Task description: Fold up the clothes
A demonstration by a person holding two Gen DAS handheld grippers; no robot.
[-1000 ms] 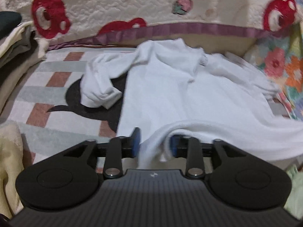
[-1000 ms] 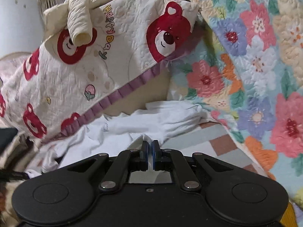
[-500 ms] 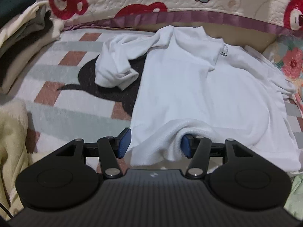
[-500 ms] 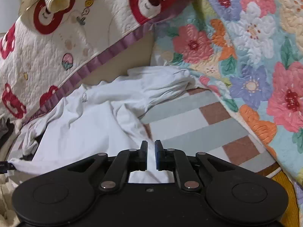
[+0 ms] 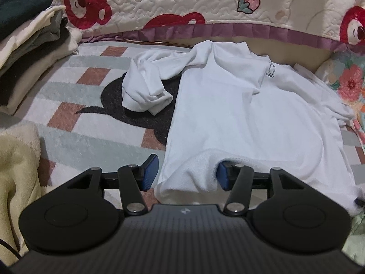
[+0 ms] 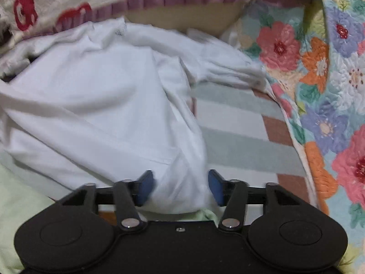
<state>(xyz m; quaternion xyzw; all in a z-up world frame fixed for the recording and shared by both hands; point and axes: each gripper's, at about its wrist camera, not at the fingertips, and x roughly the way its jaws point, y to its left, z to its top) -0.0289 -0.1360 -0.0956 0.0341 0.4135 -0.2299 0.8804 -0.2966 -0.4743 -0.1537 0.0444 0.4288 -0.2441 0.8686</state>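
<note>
On the rug [image 5: 95,141], white shirt [image 5: 251,118] lengthwise, collar far, both grippers' fingers released.

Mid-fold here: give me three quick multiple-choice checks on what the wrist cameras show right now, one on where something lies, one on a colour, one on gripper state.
1. Where is the stack of folded clothes relative to the white shirt in the left wrist view?
A. On top of it
B. Off to its left, at the edge of the patterned mat
C. Under it

2. What colour are the pads on the fingers?
A. Blue
B. Red
C. Yellow

3. What state are the left gripper and the right gripper in?
A. Both shut on the hem
B. Left shut, right open
C. Both open, with the hem lying between the fingers

Answers:
1. B, the stack sits at the far left, apart from the shirt.
2. A, blue pads show in both views.
3. C, a wide gap shows between the pads in each view.
</note>
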